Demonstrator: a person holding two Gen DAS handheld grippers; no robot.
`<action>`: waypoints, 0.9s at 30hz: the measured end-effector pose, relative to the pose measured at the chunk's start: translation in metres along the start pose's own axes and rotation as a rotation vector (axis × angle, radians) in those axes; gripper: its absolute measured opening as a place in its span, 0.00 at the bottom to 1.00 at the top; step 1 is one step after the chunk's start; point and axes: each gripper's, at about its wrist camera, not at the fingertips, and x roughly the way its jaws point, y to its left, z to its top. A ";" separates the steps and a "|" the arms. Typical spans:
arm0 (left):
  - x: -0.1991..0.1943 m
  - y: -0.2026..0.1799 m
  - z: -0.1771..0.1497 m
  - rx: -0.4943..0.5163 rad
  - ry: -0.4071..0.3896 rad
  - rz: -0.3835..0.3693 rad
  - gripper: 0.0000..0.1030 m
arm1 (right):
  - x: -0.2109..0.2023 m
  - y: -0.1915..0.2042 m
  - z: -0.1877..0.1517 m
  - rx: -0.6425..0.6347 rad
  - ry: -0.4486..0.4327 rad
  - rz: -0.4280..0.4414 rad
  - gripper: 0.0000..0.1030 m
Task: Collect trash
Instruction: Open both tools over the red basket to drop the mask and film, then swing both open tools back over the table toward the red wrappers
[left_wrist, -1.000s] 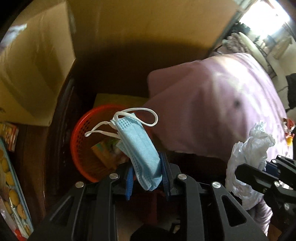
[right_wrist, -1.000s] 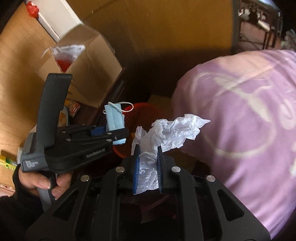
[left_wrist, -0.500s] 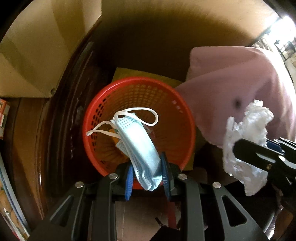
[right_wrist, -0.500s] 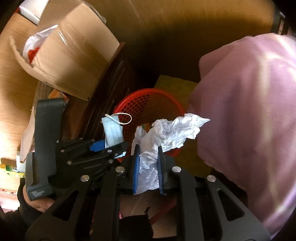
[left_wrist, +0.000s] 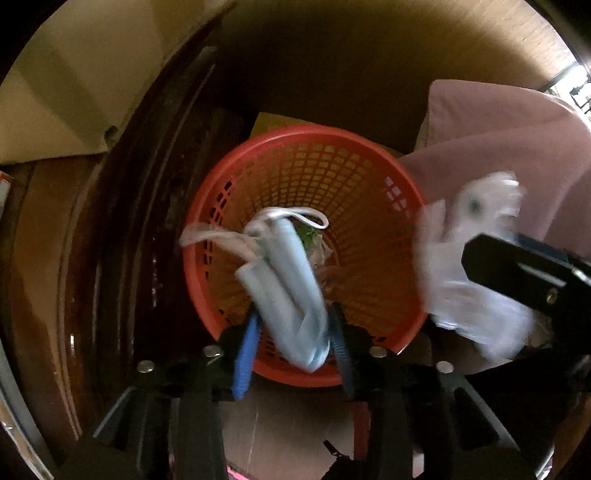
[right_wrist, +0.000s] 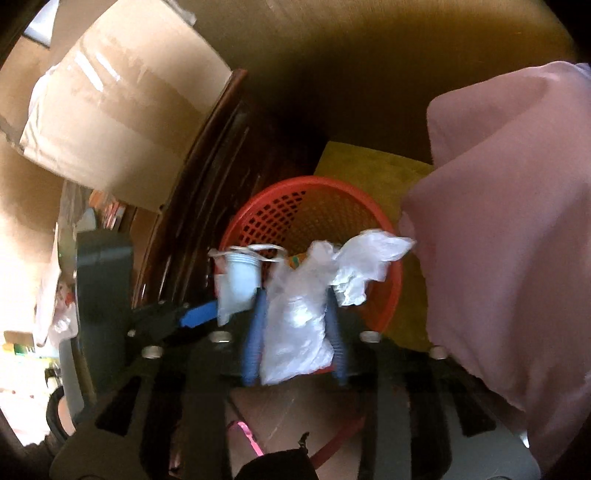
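Item 1 — left gripper (left_wrist: 291, 332). Points straight down over the basket (left_wrist: 402, 192). Jaws opening; the mask (left_wrist: 291, 280) lies between the blue pads with a gap showing on the left pad's side, blurred as if slipping free. Not clamped.

Item 2 — right gripper (right_wrist: 295, 332). Angled down toward the basket's near rim. Jaws opening; the wrapper (right_wrist: 295, 321) sits between the pads, loose rather than squeezed.

Item 3 — mask. Pale blue pleated fabric, white elastic loops, soft and limp. Long axis runs from the jaws away toward the basket floor. Directly above the basket's mouth, so a release should drop it in.

Item 4 — wrapper. Thin crinkled white plastic, translucent, bunched; light enough to drift. In the left view it hangs at the basket's right rim, partly outside the ring. This is the relation that matters: the left gripper is centred over the opening, the right sits at the edge, so the wrapper may catch the rim or fall outside unless carried further in.

Item 5 — basket. Red plastic, round, lattice walls, rigid; some scraps at the bottom, too dim to identify.

Item 6 — surroundings. Dark wooden furniture edge left of the basket; cardboard box (right_wrist: 122, 122) upper left; pink cloth (right_wrist: 509, 221) to the right, close beside the rim.
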 end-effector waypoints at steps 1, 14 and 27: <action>-0.002 0.000 0.000 0.000 -0.006 0.004 0.46 | -0.002 0.000 0.001 0.004 -0.008 0.004 0.45; -0.035 -0.028 -0.008 0.053 -0.045 -0.013 0.53 | -0.057 -0.007 -0.019 0.007 -0.100 -0.003 0.45; -0.109 -0.107 -0.029 0.206 -0.152 -0.087 0.56 | -0.190 -0.052 -0.093 0.079 -0.385 -0.128 0.54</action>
